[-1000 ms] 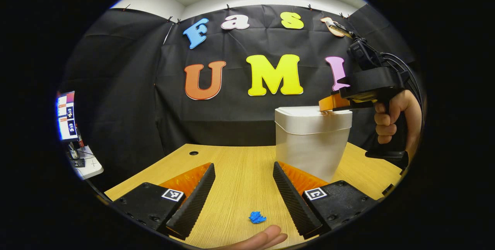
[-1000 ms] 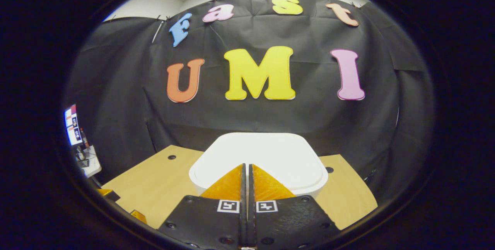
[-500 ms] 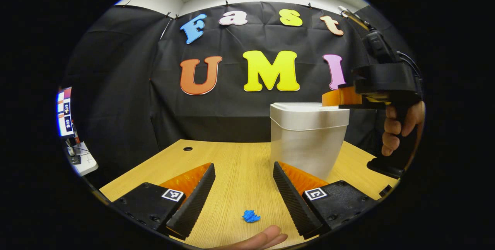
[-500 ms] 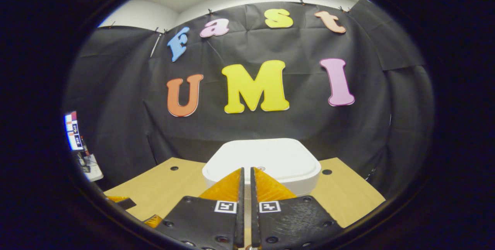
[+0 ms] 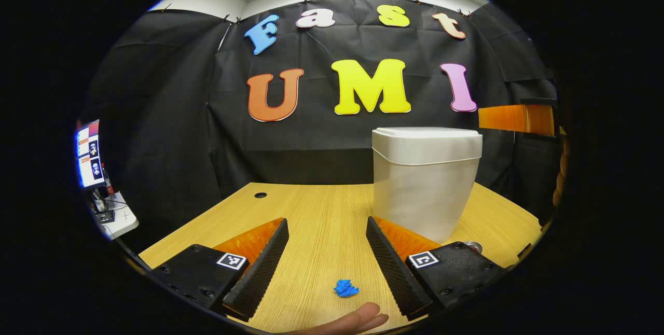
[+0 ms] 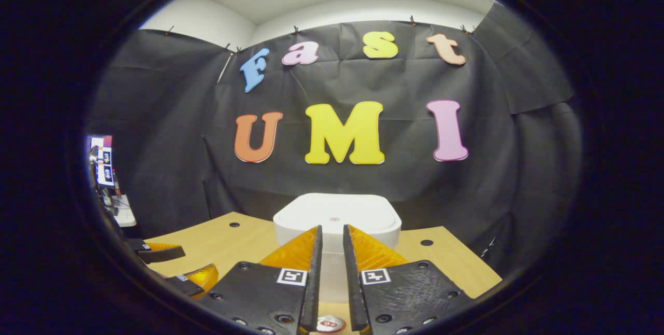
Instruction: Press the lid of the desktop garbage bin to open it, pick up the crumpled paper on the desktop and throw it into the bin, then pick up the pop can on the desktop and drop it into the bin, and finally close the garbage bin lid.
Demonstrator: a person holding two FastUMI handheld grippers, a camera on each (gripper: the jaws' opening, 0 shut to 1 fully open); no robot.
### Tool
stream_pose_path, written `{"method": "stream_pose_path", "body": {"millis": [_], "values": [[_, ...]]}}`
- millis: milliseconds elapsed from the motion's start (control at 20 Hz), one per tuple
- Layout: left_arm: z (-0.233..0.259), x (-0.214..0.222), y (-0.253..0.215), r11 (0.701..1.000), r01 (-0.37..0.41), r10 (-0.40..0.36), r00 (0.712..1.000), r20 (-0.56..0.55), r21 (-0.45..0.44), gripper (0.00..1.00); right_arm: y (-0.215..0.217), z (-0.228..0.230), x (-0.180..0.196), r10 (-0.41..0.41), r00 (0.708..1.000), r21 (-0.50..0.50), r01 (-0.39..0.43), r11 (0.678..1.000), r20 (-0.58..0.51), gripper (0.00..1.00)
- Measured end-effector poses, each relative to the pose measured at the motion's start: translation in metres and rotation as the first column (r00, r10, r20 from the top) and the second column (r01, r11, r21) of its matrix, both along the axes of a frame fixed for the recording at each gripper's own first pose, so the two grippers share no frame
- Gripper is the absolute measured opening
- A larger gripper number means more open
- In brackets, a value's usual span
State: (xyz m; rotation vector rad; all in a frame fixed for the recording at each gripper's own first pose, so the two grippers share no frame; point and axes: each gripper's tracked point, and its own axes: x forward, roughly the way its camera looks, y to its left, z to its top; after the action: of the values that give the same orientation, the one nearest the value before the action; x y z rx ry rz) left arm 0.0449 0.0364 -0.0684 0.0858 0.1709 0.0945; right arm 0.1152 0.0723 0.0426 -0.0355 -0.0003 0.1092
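Note:
The white bin (image 5: 424,190) stands on the wooden desk (image 5: 321,210) with its lid (image 5: 425,137) lying flat and down. A small blue crumpled paper (image 5: 345,288) lies on the desk close in front of my open left gripper (image 5: 326,221), between its fingers. The pop can (image 5: 472,246) peeks out behind that gripper's right finger. In the right gripper view the bin lid (image 6: 337,214) sits just beyond my right gripper (image 6: 332,228), whose fingers stand slightly parted and hold nothing. The pop can (image 6: 328,323) top shows low between them.
A fingertip of a hand (image 5: 358,319) rests at the desk's near edge. A monitor (image 5: 88,153) and a small white table stand off to the left. A cable hole (image 5: 260,195) marks the desk's far left. The left gripper (image 6: 171,262) shows low left in the right gripper view.
My right gripper has drawn back off the bin lid toward the right, and its fingers have parted a little. The lid still lies flat. The left gripper has barely moved.

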Motion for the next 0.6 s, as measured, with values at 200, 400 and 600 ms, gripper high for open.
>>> {"method": "stream_pose_path", "body": {"millis": [200,400,600], "values": [[0.0,0.0,-0.005,1.0,0.013,-0.013,1.0,0.002,0.002,0.98,-0.007,0.003,0.026,-0.029,1.0,0.003,0.029,1.0,-0.012,0.01],[0.001,0.001,-0.007,1.0,0.028,-0.028,1.0,0.011,0.001,0.97,0.0,-0.001,0.046,0.002,0.997,0.048,0.001,0.999,-0.077,0.0],[-0.002,0.002,-0.003,1.0,0.02,-0.02,1.0,0.003,-0.007,0.98,0.001,-0.005,0.07,-0.026,0.993,0.019,0.028,0.999,-0.111,0.0]]}}
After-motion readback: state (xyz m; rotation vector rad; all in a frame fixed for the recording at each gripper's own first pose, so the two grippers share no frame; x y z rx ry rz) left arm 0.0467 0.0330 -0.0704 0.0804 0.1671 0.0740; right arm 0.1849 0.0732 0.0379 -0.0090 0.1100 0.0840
